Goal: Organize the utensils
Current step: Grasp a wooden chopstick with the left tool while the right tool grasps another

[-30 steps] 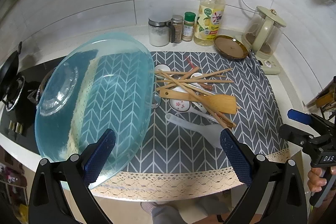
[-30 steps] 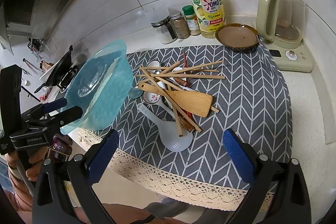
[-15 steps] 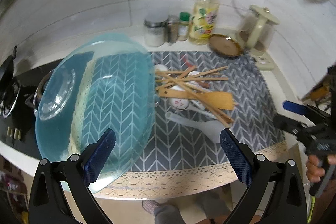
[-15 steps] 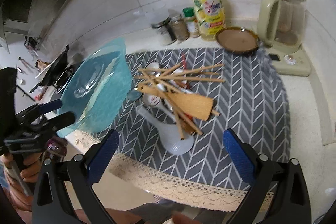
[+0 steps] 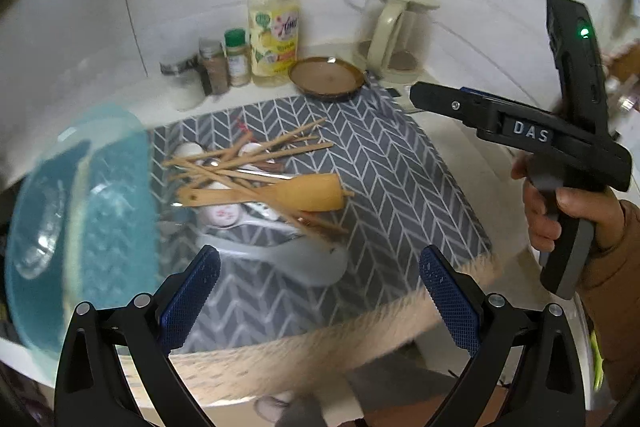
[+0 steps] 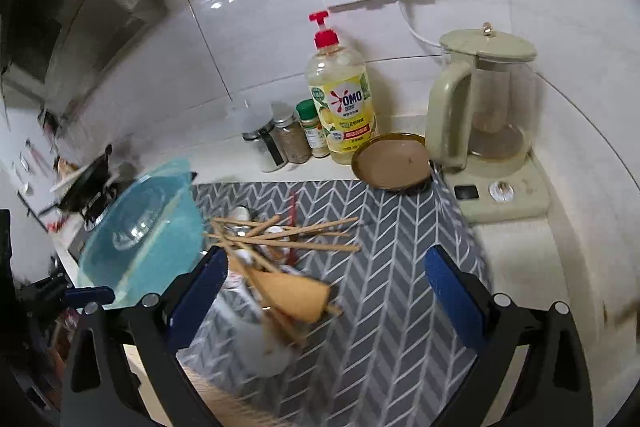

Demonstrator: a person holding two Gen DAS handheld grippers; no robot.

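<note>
A heap of utensils lies on the grey chevron mat (image 5: 392, 163) (image 6: 400, 247): wooden chopsticks (image 5: 256, 157) (image 6: 304, 233), a wooden spatula (image 5: 304, 193) (image 6: 296, 293), a white rice paddle (image 5: 316, 259) (image 6: 260, 351) and patterned spoons (image 5: 220, 215). My left gripper (image 5: 320, 291) hangs open over the mat's front edge, nothing between its fingers. My right gripper (image 6: 326, 287) is open too, just above the heap's near end; in the left wrist view its body (image 5: 520, 131) is held by a hand at the right.
A blue glass bowl (image 5: 80, 211) (image 6: 148, 227) leans at the mat's left, by the stove (image 6: 88, 187). Along the back wall stand spice jars (image 6: 288, 139), a soap bottle (image 6: 340, 107), a brown saucer (image 6: 392, 165) and a kettle (image 6: 480, 99).
Both grippers have swung: the right one moved forward and lower toward the utensil heap, and the left view turned right, so the right gripper looms large. Both stay open.
</note>
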